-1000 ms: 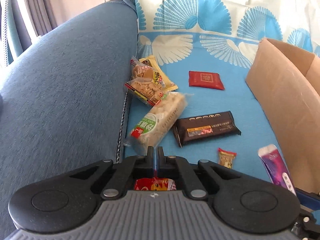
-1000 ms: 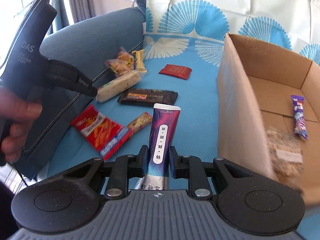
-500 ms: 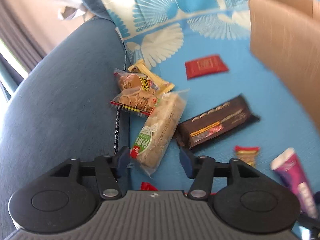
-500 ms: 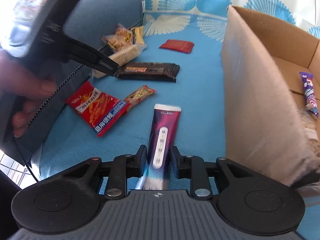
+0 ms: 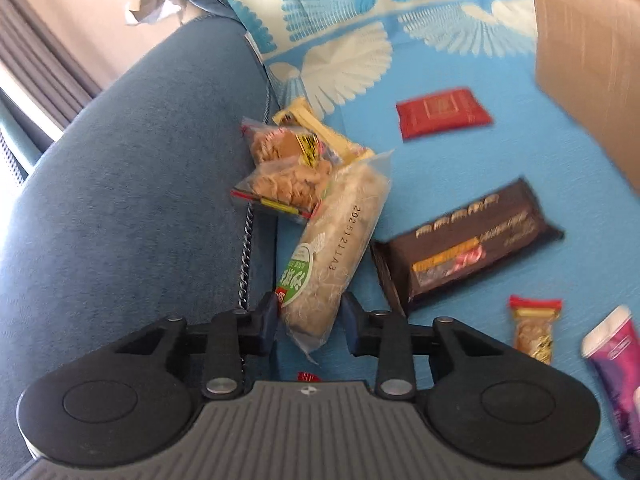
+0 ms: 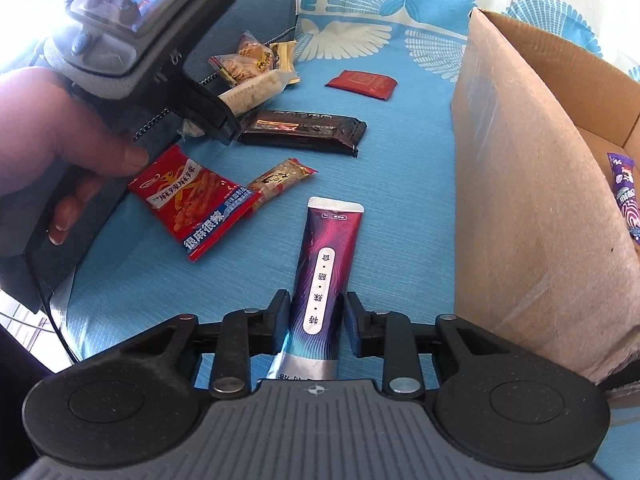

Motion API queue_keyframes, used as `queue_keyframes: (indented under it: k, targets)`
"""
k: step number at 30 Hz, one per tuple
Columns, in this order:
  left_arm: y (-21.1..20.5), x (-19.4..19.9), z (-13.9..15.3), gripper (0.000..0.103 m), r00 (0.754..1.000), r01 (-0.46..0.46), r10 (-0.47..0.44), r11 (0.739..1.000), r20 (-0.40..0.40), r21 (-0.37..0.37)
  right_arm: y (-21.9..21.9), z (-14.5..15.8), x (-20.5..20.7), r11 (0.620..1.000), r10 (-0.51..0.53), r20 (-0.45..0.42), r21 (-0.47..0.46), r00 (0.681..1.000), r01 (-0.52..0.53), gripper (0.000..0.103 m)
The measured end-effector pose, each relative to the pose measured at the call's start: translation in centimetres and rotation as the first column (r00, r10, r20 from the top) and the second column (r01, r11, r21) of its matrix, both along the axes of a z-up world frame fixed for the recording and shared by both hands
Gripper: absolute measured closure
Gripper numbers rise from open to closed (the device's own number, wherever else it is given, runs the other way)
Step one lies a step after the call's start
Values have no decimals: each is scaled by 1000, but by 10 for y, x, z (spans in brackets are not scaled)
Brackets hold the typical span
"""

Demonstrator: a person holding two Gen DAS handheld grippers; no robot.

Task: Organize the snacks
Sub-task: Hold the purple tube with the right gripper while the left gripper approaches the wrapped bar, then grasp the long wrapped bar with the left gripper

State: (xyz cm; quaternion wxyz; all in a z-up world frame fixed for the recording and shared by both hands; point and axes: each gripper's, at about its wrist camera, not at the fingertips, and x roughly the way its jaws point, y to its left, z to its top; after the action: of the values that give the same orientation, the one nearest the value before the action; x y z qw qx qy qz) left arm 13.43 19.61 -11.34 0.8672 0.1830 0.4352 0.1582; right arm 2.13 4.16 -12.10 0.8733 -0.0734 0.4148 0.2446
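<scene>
My left gripper (image 5: 309,322) is shut on the near end of a clear-wrapped pale rice bar with a green label (image 5: 334,248); it also shows in the right wrist view (image 6: 256,92). My right gripper (image 6: 316,326) has its jaws close around a purple tube-shaped packet (image 6: 326,276) lying on the blue cushion, also seen in the left wrist view (image 5: 616,356). A cardboard box (image 6: 532,184) stands to the right with a purple snack (image 6: 626,200) inside.
On the cushion lie a dark chocolate bar (image 5: 464,244), a red flat packet (image 5: 442,112), cracker bags (image 5: 284,172), a small nut bar (image 6: 280,180) and a red chip bag (image 6: 192,200). The blue sofa armrest (image 5: 120,200) is left.
My left gripper opened, moved forward over the rice bar and closed on its near end. My right gripper lowered the purple packet onto the cushion and its jaws spread slightly.
</scene>
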Motion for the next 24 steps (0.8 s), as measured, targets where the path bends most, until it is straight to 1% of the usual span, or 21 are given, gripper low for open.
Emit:
queue_keyframes:
  k: [1,3,6,7,11,13,15,19,21,22,24]
  targets:
    - [-1,-3,4,67,1000,-2,3,1000,18,-23,-1,0,-1,1000,1,1,2,1000,-1,75]
    - [2,-10,15,68,999,-2,6,996,47,-90,-2,1,-2,1000,2,3,8,1000,-2,76]
    - [3,-23,28,70,998,-5,17,981,64,-192,-3,2,-2,1000,2,6,15,1000,-2,76]
    - [3,-29,31,72,998,-3,17,976,63,-220,-3,2,-2,1000,2,7,16,1000,-3,76]
    - [3,-52,41,74,998,-12,31,957,60,-288,-5,2,-4,1000,-5,5,24,1000,5,76]
    - [6,-63,46,75,997,-25,48,934,56,-357,-7,2,-4,999,-12,2,29,1000,12,76]
    - [10,-69,46,75,998,-36,56,907,35,-420,-8,2,-5,999,-20,-4,36,1000,20,76]
    - [15,-72,39,75,999,-48,36,872,-34,-486,-12,1,-6,999,-28,-19,45,999,29,76]
    - [18,-72,38,75,998,-57,49,863,-30,-502,-13,0,-6,998,-26,-25,52,999,27,75]
    - [21,-72,40,74,998,-63,65,853,-14,-518,-14,0,-6,998,-23,-26,53,999,25,75]
    - [27,-73,44,69,995,-69,97,821,20,-566,-13,-1,-5,998,-19,-29,56,999,20,72]
